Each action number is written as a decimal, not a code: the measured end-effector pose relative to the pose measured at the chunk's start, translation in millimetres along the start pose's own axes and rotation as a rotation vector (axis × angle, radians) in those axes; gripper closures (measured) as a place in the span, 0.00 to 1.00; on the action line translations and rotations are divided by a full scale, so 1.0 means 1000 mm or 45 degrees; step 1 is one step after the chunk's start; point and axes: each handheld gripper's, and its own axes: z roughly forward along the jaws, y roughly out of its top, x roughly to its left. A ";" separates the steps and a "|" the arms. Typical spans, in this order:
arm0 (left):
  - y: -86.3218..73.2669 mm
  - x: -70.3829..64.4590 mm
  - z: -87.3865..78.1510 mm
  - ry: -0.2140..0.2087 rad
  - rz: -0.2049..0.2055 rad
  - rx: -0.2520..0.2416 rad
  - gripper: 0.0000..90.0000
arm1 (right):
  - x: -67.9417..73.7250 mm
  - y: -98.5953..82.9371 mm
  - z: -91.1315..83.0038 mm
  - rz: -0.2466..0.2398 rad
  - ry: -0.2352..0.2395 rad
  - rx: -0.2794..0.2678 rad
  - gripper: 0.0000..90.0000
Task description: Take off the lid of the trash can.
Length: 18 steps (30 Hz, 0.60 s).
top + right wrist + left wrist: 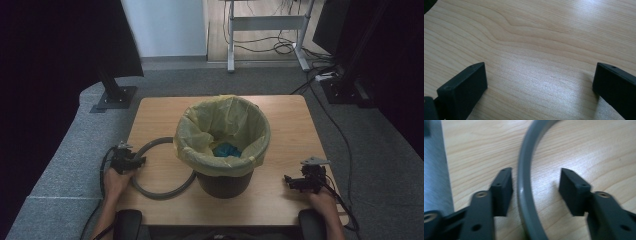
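My left tool (131,162) sits at the left edge of the tabletop (290,125), jaws apart and straddling the grey ring (162,192), which lies flat on the wood beside the bin (222,182) and curves partly around its base; in the left gripper view the ring (524,195) passes between the jaws, close by one and clear of the other, nothing clamped. My right tool (295,182) is low over bare wood on the right side, well apart from the bin, jaws wide and holding nothing. The bin has a yellow liner (200,130) folded over its rim with something blue (227,150) inside.
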 end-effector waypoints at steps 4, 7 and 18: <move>-0.003 -0.008 0.006 -0.014 0.027 -0.032 0.25 | 0.000 0.000 0.000 0.000 0.000 0.000 0.00; -0.004 -0.012 0.009 -0.021 0.034 -0.035 0.12 | 0.000 0.000 0.000 -0.001 0.000 0.000 0.00; -0.003 -0.013 0.009 -0.018 0.034 -0.020 0.06 | 0.000 0.000 0.000 0.003 -0.003 0.000 0.00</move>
